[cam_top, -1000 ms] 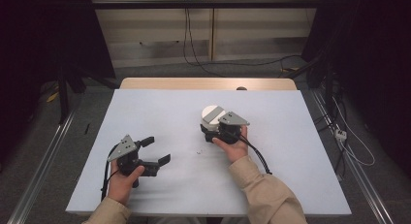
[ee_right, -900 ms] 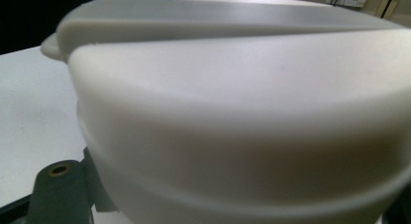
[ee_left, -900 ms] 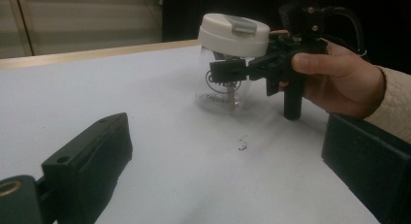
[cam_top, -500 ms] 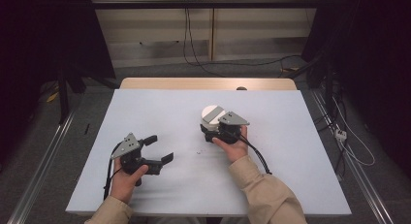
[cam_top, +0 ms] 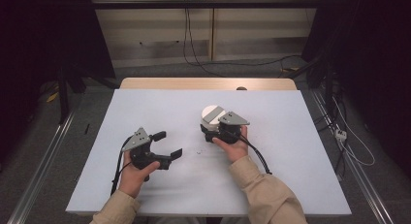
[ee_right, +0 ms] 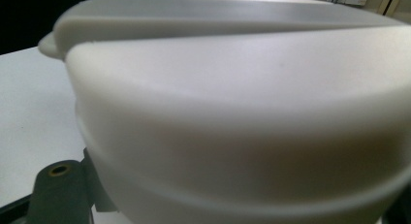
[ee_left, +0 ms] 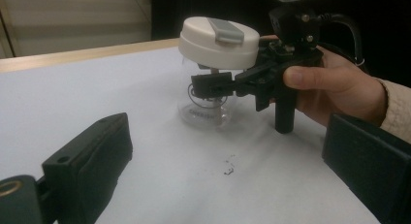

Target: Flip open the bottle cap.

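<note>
A clear jar (ee_left: 203, 112) with a white lid (cam_top: 211, 111) and a grey tab stands upright on the white table (cam_top: 291, 136), right of centre. My right gripper (cam_top: 207, 131) reaches in from the jar's right side and is shut on the clear body just under the lid (ee_left: 218, 42). In the right gripper view the lid (ee_right: 232, 112) sits very close, with one dark jaw at the lower left. My left gripper (cam_top: 167, 144) is open and holds nothing. It lies left of the jar, apart from it, and points toward it.
A small dark speck (ee_left: 228, 168) lies on the table between the two grippers. A wooden strip (cam_top: 203, 83) runs along the table's far edge. Cables (cam_top: 189, 44) hang at the wall behind, and metal rails (cam_top: 43, 156) flank the table.
My left gripper has shifted a little to the right, toward the jar, still open. The right gripper and the jar have stayed where they were.
</note>
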Available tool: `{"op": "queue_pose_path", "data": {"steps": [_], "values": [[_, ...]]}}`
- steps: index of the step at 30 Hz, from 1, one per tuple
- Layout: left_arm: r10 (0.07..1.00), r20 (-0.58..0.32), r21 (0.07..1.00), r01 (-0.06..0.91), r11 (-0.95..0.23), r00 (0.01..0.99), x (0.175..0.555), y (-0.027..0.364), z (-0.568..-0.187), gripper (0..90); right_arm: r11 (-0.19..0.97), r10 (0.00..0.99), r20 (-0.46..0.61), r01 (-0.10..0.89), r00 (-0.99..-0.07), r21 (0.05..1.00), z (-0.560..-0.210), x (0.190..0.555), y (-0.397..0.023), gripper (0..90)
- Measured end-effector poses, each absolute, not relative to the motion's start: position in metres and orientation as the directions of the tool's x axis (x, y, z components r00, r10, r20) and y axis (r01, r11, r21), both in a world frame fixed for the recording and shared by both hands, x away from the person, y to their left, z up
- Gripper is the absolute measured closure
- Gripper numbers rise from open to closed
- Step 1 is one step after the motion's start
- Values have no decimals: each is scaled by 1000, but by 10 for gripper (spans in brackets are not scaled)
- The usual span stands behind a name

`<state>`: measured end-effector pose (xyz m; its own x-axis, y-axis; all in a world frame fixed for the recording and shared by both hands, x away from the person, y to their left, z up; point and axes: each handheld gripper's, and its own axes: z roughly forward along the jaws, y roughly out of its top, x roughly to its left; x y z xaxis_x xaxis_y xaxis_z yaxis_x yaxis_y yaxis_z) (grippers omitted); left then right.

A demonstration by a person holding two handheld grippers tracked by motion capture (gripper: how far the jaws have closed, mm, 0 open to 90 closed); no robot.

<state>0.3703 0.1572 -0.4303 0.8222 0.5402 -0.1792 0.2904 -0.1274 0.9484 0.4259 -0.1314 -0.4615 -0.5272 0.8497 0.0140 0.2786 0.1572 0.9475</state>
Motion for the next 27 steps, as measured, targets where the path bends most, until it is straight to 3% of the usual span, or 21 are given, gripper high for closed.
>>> {"op": "queue_pose_path", "data": {"steps": [27], "values": [[530, -202, 942, 311, -123, 823, 400, 116, -416, 84, 156, 850, 16, 281, -526, 947, -462, 426, -131, 187]]}}
